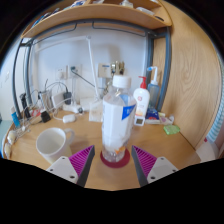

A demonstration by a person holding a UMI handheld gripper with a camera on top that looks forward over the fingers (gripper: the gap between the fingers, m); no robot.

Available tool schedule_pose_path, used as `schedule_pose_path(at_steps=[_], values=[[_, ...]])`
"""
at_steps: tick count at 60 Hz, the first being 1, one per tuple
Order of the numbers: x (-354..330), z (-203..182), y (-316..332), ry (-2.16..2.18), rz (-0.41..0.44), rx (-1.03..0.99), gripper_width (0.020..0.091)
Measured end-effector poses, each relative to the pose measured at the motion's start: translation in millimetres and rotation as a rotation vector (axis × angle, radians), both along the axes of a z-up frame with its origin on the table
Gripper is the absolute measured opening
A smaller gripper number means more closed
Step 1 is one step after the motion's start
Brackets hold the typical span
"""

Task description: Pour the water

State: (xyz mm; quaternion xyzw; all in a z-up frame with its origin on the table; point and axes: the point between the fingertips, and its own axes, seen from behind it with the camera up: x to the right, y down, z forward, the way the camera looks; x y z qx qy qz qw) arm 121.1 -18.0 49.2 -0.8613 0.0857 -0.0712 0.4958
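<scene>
A clear plastic water bottle (117, 118) stands upright on the wooden counter (180, 148), between the two fingers of the tool (114, 160) with a gap at either side. It has a white cap, a pale label around its middle with a touch of blue, and a reddish tint at its base. To its left, near the left finger, a white cup (53, 143) sits upright on the counter, its mouth open upward, well apart from the bottle.
</scene>
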Motion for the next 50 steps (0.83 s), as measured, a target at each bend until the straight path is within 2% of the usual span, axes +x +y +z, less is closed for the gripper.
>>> schedule_pose_path(at_steps=[7,17,33,41,50], values=[[-6,-3,-44,0.004,0.022,-0.102,0.0740],[-9,38,-82,0.009,0.036,-0.125,0.0737],[-51,109,-105,0.064,0.127,-0.084,0.0740],[-74,122,-115,0.067,0.168,-0.077,0.0742],[-94,128,-120,0.078,0.177,-0.065,0.0742]])
